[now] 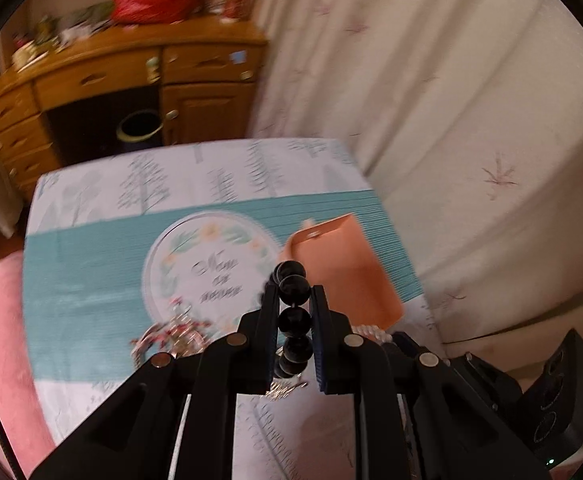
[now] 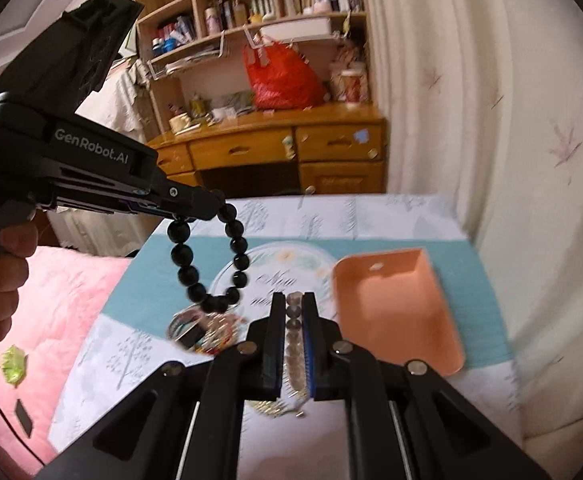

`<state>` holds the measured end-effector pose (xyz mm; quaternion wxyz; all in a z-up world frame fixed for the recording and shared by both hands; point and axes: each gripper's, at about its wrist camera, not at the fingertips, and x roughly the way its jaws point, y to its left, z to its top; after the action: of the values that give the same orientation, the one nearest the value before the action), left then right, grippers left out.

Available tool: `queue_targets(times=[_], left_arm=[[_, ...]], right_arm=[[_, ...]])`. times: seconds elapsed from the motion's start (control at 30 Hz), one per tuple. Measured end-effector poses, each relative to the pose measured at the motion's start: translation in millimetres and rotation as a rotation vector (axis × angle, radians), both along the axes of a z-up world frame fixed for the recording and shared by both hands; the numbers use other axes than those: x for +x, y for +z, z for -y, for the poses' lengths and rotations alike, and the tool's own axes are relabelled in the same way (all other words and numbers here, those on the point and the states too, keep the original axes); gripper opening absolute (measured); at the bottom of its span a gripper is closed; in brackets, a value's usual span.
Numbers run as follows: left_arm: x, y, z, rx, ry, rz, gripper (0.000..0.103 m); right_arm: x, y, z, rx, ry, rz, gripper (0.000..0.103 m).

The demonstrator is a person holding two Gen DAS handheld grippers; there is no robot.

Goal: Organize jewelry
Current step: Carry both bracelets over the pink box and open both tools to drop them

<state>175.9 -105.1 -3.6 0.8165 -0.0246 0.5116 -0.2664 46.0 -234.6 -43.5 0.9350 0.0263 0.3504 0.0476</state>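
**Both strands lifted, tray not yet loaded**

Left gripper (image 1: 294,300) pinched on a black bead bracelet (image 2: 211,264); fingers pressed onto one bead, remaining loop hanging free in the air above the printed teal-and-white mat (image 2: 171,276). Seen from the right wrist view as raised well clear of the table, left of the tray.

Right gripper (image 2: 293,316) closed to a narrow gap on a strand of pale, silvery beads (image 2: 293,320) running back between the fingers; tail end trailing onto the mat below. Exact make-up of the strand hard to read — blurred and partly hidden.

Peach-coloured tray (image 2: 395,300) lying on the mat to the right of both grippers, appearing empty, open side toward the camera. Small tangled heap of jewelry (image 2: 203,328) left on the mat near the round printed emblem, just beside the right gripper's fingers, untouched.

Step in hand, by judgement: transfer of picked pieces into the tray, with sorting barely begun. Next move calls for carrying the black bracelet rightward over the tray wall, lowering until the loop rests inside, then spreading the fingers — same for the pale strand. Risk noted: swinging loop catching the tray rim or nudging the light tray aside.
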Motion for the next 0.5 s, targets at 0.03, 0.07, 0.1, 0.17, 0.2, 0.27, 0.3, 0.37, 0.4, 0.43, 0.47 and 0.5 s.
queue_targets(times=[0.03,0.07,0.1,0.17,0.2,0.27,0.3,0.37,0.4,0.43,0.47,0.5], left_arm=[[1.0,0.6,8.7,0.0,-0.016,0.008,0.013],[1.5,0.5,15.5,0.0,-0.027,0.011,0.013],[3.0,-1.0,23.8,-0.003,-0.041,0.011,0.013],[5.6,-3.5,36.3,-0.011,-0.06,0.005,0.013],[7.2,-5.6,42.0,-0.015,-0.067,-0.002,0.013],[10.5,-10.5,55.1,-0.026,-0.082,-0.018,0.013],[12.1,-13.1,59.7,-0.026,-0.087,-0.022,0.013],[14.0,-19.1,72.3,-0.02,-0.107,-0.029,0.013],[15.6,-24.4,76.1,-0.011,-0.113,-0.031,0.013],[16.9,-26.9,80.5,-0.005,-0.118,-0.033,0.013],[18.5,-30.1,85.6,0.0,-0.125,-0.037,0.013],[19.5,-33.0,89.9,0.003,-0.13,-0.041,0.013]], right_arm=[[1.3,1.2,4.0,-0.009,-0.012,0.007,0.008],[3.0,1.9,8.0,-0.017,-0.026,0.012,0.008],[5.2,2.3,12.8,-0.023,-0.04,0.015,0.008],[9.1,2.0,20.8,-0.032,-0.066,0.012,0.008],[11.5,1.0,26.3,-0.03,-0.077,0.007,0.008],[14.3,-1.4,34.5,-0.023,-0.093,-0.003,0.008],[16.2,-3.5,38.6,-0.023,-0.102,-0.011,0.008],[19.6,-8.1,45.2,-0.027,-0.115,-0.026,0.008],[21.4,-10.9,49.7,-0.028,-0.122,-0.034,0.008],[22.1,-12.9,52.7,-0.028,-0.127,-0.04,0.008],[23.5,-15.5,56.0,-0.025,-0.132,-0.049,0.008],[24.7,-18.4,59.3,-0.019,-0.136,-0.061,0.008]])
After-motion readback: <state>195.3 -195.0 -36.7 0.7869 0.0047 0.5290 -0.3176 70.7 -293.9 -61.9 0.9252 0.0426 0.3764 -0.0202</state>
